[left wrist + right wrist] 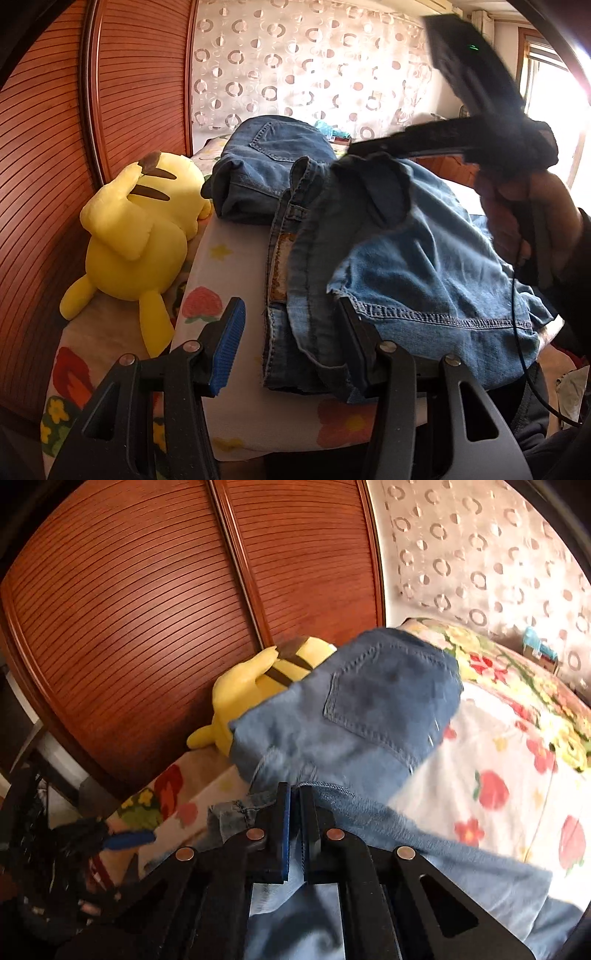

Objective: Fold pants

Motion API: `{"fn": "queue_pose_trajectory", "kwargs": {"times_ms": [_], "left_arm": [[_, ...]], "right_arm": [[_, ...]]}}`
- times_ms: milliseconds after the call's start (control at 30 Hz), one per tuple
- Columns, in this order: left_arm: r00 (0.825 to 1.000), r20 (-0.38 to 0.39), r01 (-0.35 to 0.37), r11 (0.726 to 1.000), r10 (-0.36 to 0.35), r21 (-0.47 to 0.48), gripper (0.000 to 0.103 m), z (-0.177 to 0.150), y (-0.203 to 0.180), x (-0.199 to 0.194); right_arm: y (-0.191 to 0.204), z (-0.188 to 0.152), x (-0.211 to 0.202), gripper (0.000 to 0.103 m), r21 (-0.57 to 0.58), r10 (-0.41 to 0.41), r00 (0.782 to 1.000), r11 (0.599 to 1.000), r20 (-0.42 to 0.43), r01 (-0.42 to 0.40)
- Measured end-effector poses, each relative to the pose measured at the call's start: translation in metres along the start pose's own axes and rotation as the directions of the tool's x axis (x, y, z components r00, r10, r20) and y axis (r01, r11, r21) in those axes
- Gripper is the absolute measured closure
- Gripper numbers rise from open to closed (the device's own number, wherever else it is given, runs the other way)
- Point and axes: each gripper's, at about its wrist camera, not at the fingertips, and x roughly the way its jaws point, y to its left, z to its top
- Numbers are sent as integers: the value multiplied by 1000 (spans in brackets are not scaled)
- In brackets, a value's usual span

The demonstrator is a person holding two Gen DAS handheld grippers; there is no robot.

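Jeans (424, 258) lie on the bed (236, 280) ahead, waistband running away from me; my right gripper (294, 812) is clamped on their hem, nearer than the half-open, empty left gripper (288, 343).

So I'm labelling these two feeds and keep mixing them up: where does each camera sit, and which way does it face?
Left wrist: on the left tongs, open, looking down over the jeans on the bed; the right hand shows.
Right wrist: on the right tongs, shut on denim, facing the wardrobe.
Shared: yellow plush, folded jeans, patterned curtain.
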Motion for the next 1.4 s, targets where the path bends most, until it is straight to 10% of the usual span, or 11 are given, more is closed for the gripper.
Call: {"fn": "queue_pose_trajectory", "kwargs": {"times_ms": [167,300,467,867,1133,1400], "left_arm": [[1000,10,13,1000,-13,6,51,2,-4,-2],[999,19,27,999,-27,19,51,6,-8,0],[998,41,48,998,-49,37,51,16,-18,5],[989,7,145,983,-147,116,54,53,-49,41],[990,-29,140,980,-137,144,93,81,-53,63],[999,-17,38,993,-37,111,97,109,-18,71]], "right_arm": [[-6,4,17,99,46,-59,997,997,-47,62],[-13,5,15,68,77,-73,997,994,-33,75],[-19,3,-22,59,97,-59,996,994,62,53],[-58,-86,-112,59,120,-284,955,954,89,273],[-93,-166,-103,59,173,-360,933,918,-18,358],[-104,-186,-86,59,200,-357,934,913,-30,356]]}}
